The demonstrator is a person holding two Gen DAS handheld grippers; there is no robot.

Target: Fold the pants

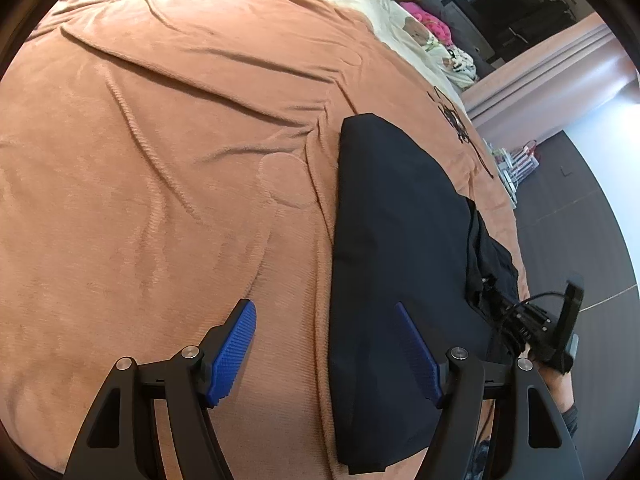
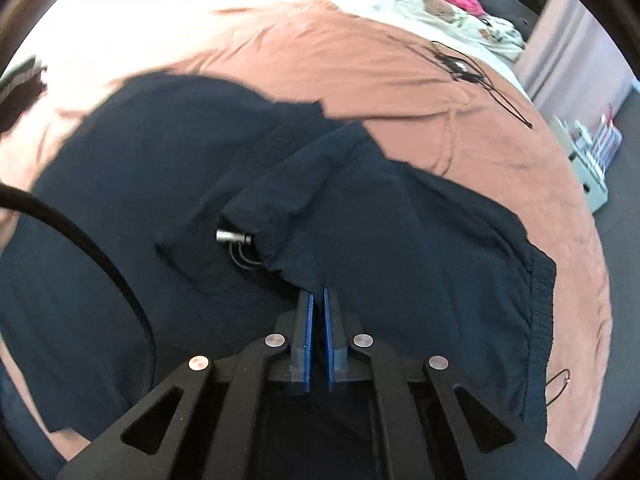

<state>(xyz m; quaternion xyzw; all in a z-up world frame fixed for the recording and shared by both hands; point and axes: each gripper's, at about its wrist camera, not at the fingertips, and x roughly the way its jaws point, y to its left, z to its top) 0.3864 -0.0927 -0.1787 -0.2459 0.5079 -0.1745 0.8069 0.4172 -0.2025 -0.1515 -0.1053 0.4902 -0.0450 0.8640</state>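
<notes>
Dark pants (image 1: 392,248) along bed (image 1: 160,140) right edge, long axis running away. Right gripper (image 2: 316,300) pinching hem fabric; left gripper (image 1: 328,344) spread wide, empty, straddling near-left edge.

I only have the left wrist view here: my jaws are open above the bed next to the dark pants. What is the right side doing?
Observer: The right gripper has its jaws shut on a fold of the pants.
Operator: Which part of the pants is it near?
Observer: Close to a hem with a metal-tipped drawstring, which lies just left of the jaws.
Operator: Can you see the waistband?
Observer: A ribbed elastic edge lies at the far right of the right wrist view, on the blanket.
</notes>
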